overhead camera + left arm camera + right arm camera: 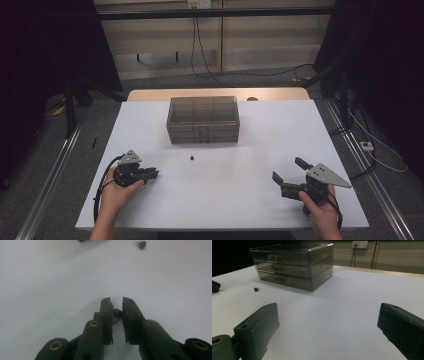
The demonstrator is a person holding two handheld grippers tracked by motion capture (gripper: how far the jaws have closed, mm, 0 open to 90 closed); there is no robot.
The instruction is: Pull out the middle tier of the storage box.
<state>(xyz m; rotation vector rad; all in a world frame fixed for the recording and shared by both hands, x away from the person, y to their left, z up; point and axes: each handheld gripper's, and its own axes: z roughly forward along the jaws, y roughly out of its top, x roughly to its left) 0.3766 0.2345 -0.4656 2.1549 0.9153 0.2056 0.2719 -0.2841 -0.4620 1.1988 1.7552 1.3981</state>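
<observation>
Brown bead (117, 313) sits pinched between left gripper (117, 305) jaws on the bench (225, 190); lift squarely, maintaining pressure. Right gripper (289, 176) jaws stand released.

No text, label, brand, number or sign is showing legibly anywhere in these views. The smoky drawer box (203, 120) far on the counter (250, 165) is carrying no readable marking, and the wall socket (360, 244) beyond the far edge is appearing too small and blurred for any lettering on it to be made out.
</observation>
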